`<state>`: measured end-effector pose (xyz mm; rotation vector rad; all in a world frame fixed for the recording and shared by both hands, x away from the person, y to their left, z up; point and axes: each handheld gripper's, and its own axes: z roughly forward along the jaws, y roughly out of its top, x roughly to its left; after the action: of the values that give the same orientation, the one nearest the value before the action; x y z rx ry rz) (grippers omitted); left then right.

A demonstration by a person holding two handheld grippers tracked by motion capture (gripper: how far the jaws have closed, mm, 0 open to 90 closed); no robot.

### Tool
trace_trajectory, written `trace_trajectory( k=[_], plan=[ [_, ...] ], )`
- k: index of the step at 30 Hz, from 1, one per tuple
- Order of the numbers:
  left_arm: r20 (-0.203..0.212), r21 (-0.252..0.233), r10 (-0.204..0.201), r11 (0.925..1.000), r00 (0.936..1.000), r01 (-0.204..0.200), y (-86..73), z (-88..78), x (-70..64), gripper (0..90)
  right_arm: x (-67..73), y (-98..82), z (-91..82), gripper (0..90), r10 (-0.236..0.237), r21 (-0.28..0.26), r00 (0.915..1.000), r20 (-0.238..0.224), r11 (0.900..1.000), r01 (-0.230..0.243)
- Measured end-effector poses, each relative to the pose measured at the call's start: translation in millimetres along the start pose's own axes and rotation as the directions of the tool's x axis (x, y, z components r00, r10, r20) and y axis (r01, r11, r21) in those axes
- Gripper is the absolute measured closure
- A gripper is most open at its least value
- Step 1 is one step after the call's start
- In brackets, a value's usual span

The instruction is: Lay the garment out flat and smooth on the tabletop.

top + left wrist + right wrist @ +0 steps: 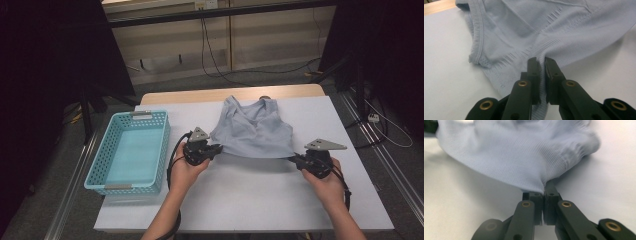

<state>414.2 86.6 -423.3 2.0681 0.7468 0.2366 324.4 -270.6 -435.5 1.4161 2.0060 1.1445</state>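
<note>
A pale blue sleeveless top [255, 129] lies on the white table cover [260, 200], neckline toward the far edge. My left gripper [216, 149] pinches the hem at its lower left corner; in the left gripper view the ribbed fabric [529, 37] is bunched between the black jaws of that gripper [542, 66]. My right gripper [295, 159] is shut on the hem's lower right corner. In the right gripper view the cloth [519, 157] rises in a pulled peak from the closed jaws of this gripper [544, 191]. The hem is lifted slightly between the two grippers.
A turquoise plastic basket [107, 165] stands at the left of the table, nothing inside it. The wooden tabletop edge [200, 95] shows at the back. Cables run across the floor beyond. White surface lies in front of the top.
</note>
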Motion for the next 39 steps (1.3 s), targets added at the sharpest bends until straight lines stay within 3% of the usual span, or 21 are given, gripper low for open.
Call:
trace_trajectory(
  k=[3,6,11,13,16,19,22,27,30,39],
  plan=[
    [0.010,0.003,0.004,1.0000,0.9999,-0.004,0.4,1.4,-1.9,83.8,-5.7,1.2,-8.8,88.1,0.011,-0.019,0.9999,0.008,1.000,-0.010],
    [0.002,0.010,0.014,0.9999,0.9999,-0.014,1.1,2.5,-3.4,83.8,-3.2,-1.4,-5.2,86.6,0.000,-0.012,1.0000,0.010,1.000,0.000],
    [0.005,0.011,0.008,0.9999,1.0000,-0.008,0.5,1.8,-1.0,83.8,-1.1,-5.9,7.4,75.1,-0.003,0.024,0.9996,0.027,1.000,0.002],
    [0.006,0.010,0.006,0.9999,1.0000,-0.006,0.5,2.1,-1.0,83.8,-0.8,-6.5,10.5,65.0,0.015,0.024,0.9992,0.036,1.000,-0.016],
    [0.005,0.009,0.005,0.9999,1.0000,-0.005,0.3,2.2,-0.9,83.8,1.1,-9.5,16.1,57.1,0.023,0.047,0.9987,0.045,0.999,-0.025],
    [0.002,0.007,0.004,1.0000,1.0000,-0.004,0.2,2.2,-1.1,83.8,5.3,-12.4,22.1,56.2,0.010,0.079,0.9986,0.051,0.997,-0.014],
    [0.004,0.009,0.005,0.9999,1.0000,-0.005,0.2,2.4,-1.0,83.8,7.0,-13.7,25.5,57.4,-0.001,0.103,0.9935,0.114,0.995,-0.011],
    [0.005,0.011,0.013,0.9999,0.9999,-0.013,0.3,2.5,-0.4,83.8,5.3,-13.8,25.2,79.7,0.027,0.099,0.9951,0.095,0.994,-0.036],
    [0.006,0.013,0.012,0.9998,0.9999,-0.012,0.2,2.7,-0.8,83.8,3.6,-13.9,23.2,87.2,0.031,0.103,0.9965,0.078,0.994,-0.039],
    [0.005,0.005,0.009,0.9999,0.9999,-0.009,2.6,0.5,-0.7,83.8,-2.0,-10.9,10.4,89.2,0.054,0.074,0.9964,0.065,0.996,-0.059]
  ],
)
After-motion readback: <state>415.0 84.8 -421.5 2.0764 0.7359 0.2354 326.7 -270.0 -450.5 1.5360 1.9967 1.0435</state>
